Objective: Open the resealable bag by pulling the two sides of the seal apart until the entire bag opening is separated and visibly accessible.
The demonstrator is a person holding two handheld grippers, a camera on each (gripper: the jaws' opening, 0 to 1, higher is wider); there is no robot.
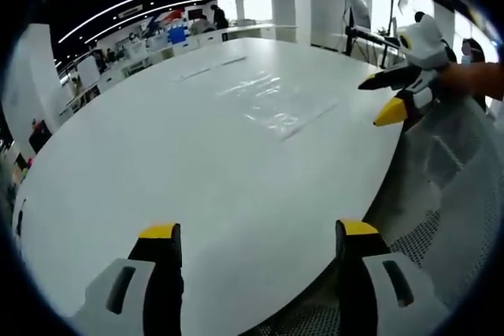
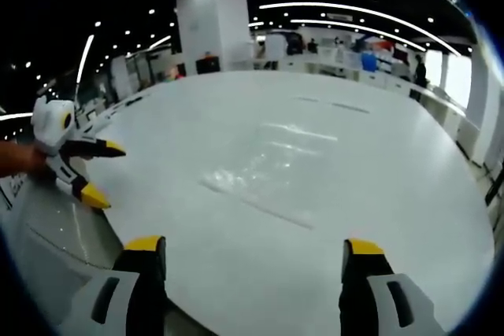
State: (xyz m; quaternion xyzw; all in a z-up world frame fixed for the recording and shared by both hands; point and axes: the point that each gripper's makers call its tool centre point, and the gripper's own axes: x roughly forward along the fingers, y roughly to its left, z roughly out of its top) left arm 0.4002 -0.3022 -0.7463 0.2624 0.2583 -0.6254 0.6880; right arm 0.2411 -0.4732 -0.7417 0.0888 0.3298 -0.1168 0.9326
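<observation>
Bag: clear resealable bag (image 1: 272, 104) lying flat on the white table (image 1: 157, 163), well ahead of both grippers and touched by neither; in the right gripper view it (image 2: 268, 171) shows as a glossy, wrinkled sheet with one straight edge nearer the camera.
Seal: probably the straight strip along that near edge, though the plastic is too faint to tell whether it is pressed closed or parted.
Left gripper: jaws (image 1: 260, 234) spread wide with nothing between them, yellow tips hanging over the near part of the table; in the right gripper view it (image 2: 98, 171) enters from the left, held by a hand (image 2: 20, 159), its two yellow-tipped jaws apart.
Right gripper: jaws (image 2: 256, 249) also set wide and empty above the table's near edge; in the left gripper view it (image 1: 386, 96) comes in from the right at the table's rim, jaws apart, short of the bag.
Table: large, rounded, white, bare around the bag.
Background: open office hall with white pillars (image 2: 213, 25), ceiling light strips and desks far behind.
</observation>
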